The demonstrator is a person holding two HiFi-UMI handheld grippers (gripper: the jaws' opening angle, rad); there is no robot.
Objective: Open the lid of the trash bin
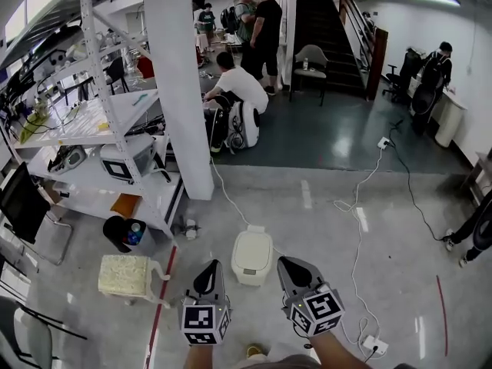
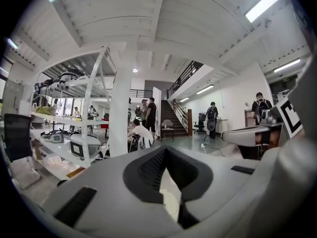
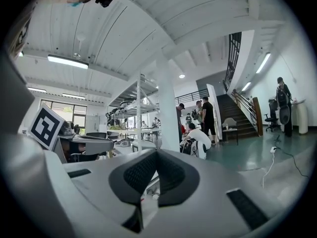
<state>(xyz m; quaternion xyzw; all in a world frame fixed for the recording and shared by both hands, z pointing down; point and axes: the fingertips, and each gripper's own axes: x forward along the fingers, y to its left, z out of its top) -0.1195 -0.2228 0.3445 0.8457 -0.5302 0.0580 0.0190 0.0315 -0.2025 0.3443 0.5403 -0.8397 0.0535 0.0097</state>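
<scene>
Grey workshop floor, lower centre: the trash bin (image 1: 250, 272) is sitting closed. The left gripper (image 1: 211, 271) and right gripper (image 1: 290, 267) are hovering near it, fingers pressed together and empty. This looks like the approach step, with the lid (image 1: 253, 250) needing reaching next.

Lab-workshop hall: metal shelving (image 1: 115, 121) loaded with equipment, staircase (image 1: 327, 29), floor cables (image 1: 361, 206), concrete floor.

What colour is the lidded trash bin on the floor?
Cream plastic trash bin; best in head view.
</scene>
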